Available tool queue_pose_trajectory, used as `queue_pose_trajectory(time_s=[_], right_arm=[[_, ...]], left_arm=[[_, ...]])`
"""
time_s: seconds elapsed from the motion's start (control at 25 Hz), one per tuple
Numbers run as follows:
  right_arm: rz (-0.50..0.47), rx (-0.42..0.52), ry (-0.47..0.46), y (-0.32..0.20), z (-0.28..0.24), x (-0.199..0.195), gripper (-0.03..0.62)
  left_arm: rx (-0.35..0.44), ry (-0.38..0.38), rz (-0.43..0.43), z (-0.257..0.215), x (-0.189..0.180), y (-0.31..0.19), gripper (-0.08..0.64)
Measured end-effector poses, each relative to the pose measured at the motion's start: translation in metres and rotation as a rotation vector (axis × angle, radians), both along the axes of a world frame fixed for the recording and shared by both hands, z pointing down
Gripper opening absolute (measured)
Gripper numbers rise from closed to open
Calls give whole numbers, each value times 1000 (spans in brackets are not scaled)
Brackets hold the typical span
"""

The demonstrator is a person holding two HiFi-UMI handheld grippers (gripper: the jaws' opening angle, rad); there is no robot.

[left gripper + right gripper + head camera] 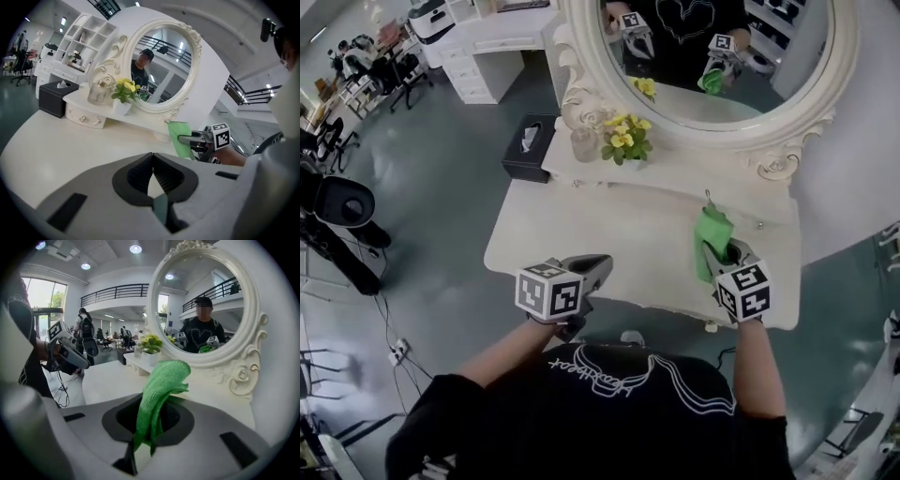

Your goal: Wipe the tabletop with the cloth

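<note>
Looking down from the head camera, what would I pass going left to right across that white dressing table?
First the black tissue box → glass jar → yellow flowers → green cloth, which is clamped in the right gripper.

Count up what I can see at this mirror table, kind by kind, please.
grippers: 2, left gripper and right gripper
green cloth: 1
yellow flower pot: 1
glass jar: 1
black tissue box: 1
mirror: 1
total: 7
</note>
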State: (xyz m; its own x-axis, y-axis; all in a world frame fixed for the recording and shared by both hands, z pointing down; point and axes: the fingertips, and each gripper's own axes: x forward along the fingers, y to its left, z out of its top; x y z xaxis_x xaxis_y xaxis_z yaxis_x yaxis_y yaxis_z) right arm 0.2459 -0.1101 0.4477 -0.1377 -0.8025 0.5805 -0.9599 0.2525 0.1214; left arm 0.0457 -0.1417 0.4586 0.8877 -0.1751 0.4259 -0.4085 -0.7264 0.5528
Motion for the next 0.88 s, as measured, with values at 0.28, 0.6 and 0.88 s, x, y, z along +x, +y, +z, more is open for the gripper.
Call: queue_pose_trajectory(time_s=[0.28,0.6,0.88], right_arm=[[-175,5,-58,-42,7,-142,55],[-306,-29,-134,-72,26,-271,57],[-365,-41,-217,-108,36,-363,57]], left_arm=[[-2,-1,-111,-1,-97,-18,5],[-18,-16,-197,16,-203,-40,5],[-29,2,-243,24,-271,-57,5]])
